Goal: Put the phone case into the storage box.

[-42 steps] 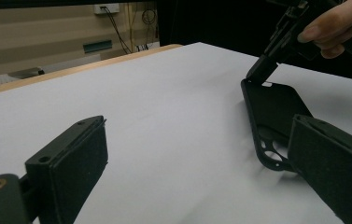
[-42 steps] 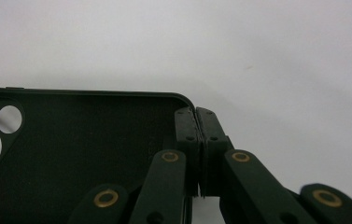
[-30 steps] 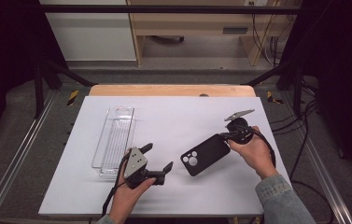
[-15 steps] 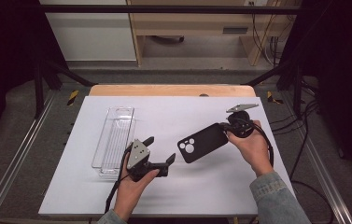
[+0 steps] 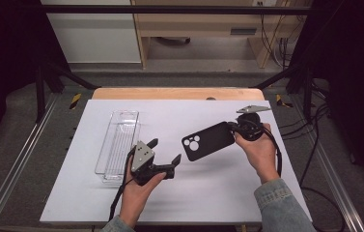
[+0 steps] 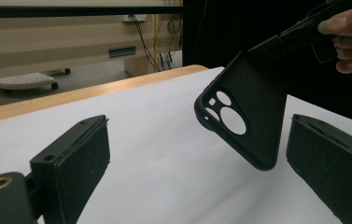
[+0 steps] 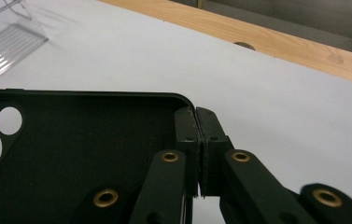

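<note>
A black phone case [image 5: 207, 141] with round camera cut-outs hangs tilted above the white table, held by one end. My right gripper [image 5: 231, 127] is shut on the case's rim at its right end; the right gripper view shows both jaws pinched on the case wall [image 7: 185, 122], with the case's inside [image 7: 85, 154] facing the camera. My left gripper [image 5: 166, 151] is open just left of the case, nothing between its jaws. From the left gripper [image 6: 190, 154] view, the case [image 6: 253, 121] floats beyond the wide-apart jaws, camera holes facing me.
A clear plastic tray [image 5: 118, 145] lies lengthwise on the white mat [image 5: 208, 193] left of my left hand, its corner seen too as the tray [image 7: 10, 42]. The wooden table edge [image 5: 179, 93] runs along the back. Dark frame rails flank the table.
The right gripper has lifted the case up and away from the mat. The left gripper has moved forward and right, closer to the case, still open.
</note>
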Motion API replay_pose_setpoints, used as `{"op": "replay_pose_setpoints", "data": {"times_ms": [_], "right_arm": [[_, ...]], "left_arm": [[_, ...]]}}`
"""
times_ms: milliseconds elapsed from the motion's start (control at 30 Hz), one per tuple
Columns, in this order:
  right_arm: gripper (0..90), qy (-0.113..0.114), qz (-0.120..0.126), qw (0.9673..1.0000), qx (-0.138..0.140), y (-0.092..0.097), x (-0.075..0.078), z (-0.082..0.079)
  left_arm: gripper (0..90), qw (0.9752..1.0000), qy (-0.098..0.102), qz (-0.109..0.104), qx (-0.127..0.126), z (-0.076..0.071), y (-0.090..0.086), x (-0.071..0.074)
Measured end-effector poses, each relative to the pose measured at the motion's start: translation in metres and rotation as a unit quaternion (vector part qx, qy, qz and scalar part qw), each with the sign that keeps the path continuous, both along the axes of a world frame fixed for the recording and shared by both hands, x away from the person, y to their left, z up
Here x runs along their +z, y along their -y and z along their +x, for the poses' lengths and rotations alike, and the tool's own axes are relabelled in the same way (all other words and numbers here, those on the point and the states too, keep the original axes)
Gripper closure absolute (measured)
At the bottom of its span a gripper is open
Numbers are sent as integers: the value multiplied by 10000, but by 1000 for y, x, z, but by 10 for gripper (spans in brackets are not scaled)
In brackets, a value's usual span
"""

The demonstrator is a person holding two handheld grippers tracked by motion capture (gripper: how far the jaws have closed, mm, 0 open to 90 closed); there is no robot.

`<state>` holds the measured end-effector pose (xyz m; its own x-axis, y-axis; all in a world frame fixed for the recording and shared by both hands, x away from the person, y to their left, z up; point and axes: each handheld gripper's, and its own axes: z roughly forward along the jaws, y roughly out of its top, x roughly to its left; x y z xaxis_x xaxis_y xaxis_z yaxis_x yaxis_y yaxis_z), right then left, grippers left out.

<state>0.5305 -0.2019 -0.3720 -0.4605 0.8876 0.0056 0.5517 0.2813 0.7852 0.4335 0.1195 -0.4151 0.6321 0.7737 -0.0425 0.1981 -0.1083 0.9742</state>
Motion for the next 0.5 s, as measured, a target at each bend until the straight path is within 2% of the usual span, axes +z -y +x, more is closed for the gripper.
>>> {"op": "replay_pose_setpoints", "data": {"times_ms": [400, 500], "right_arm": [[894, 258, 208, 9993, -187, -5, -3, -3], [894, 317, 237, 9990, -223, -7, -2, -3]], "left_arm": [[72, 10000, -28, -8, 83, -1, 5, 1], [95, 9998, -87, 7, 171, 0, 8, 0]]}}
